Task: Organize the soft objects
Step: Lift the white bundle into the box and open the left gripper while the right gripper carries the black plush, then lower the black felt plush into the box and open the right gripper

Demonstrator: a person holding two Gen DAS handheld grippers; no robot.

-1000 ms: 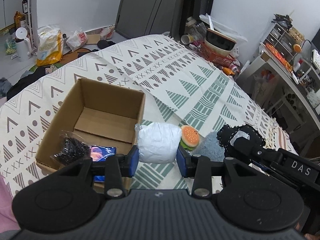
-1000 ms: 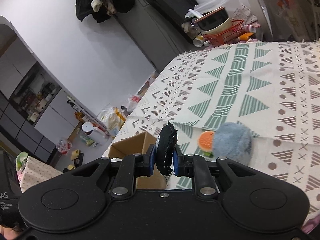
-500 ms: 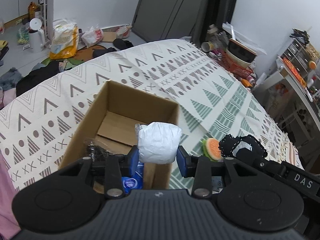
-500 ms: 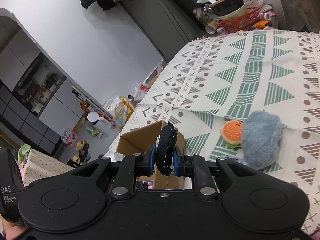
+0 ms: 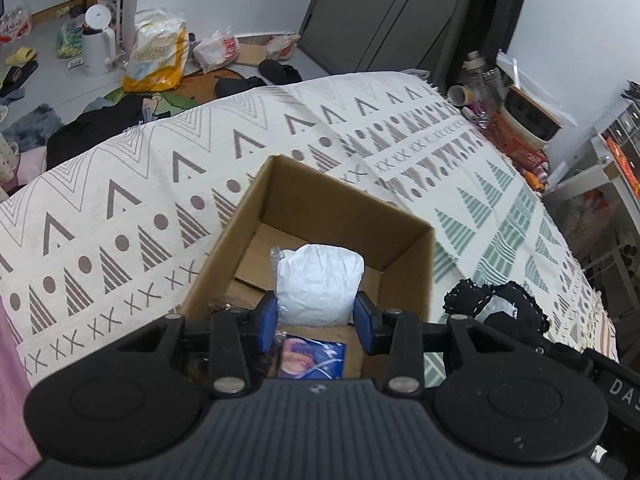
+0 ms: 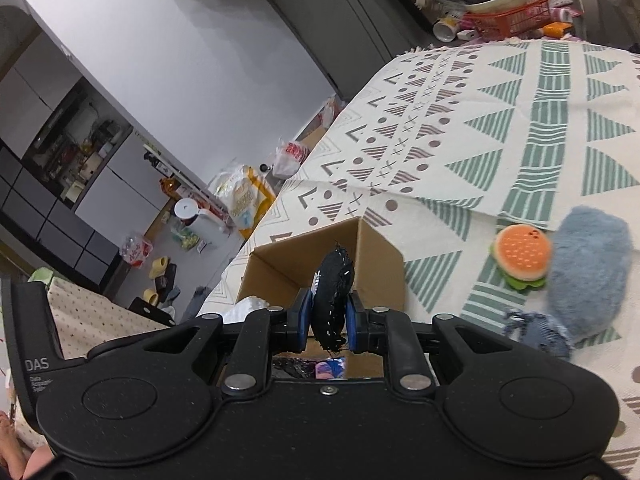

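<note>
My left gripper [image 5: 316,318] is shut on a white crinkled soft bundle [image 5: 320,284], held above the open cardboard box [image 5: 240,236]. A blue packet [image 5: 312,360] lies in the box under the fingers. My right gripper [image 6: 328,320] is shut on a black lace-edged fabric piece [image 6: 334,288], hovering by the same cardboard box [image 6: 376,256]; that black fabric piece [image 5: 496,304] also shows at the right of the left wrist view. A plush burger [image 6: 522,256] and a grey-blue fluffy thing [image 6: 588,272] lie on the patterned cloth [image 6: 520,120].
The patterned cloth [image 5: 120,200] covers a wide surface. A denim scrap [image 6: 540,330] lies by the fluffy thing. The floor beyond holds bags [image 5: 158,56], a white kettle [image 5: 98,40] and dark clothes [image 5: 104,124]. A red basket with bowls [image 6: 504,12] stands past the far edge.
The left gripper carried the white bundle leftward from beside the box to above its opening. The right gripper, still holding the black fabric, came closer to the box.
</note>
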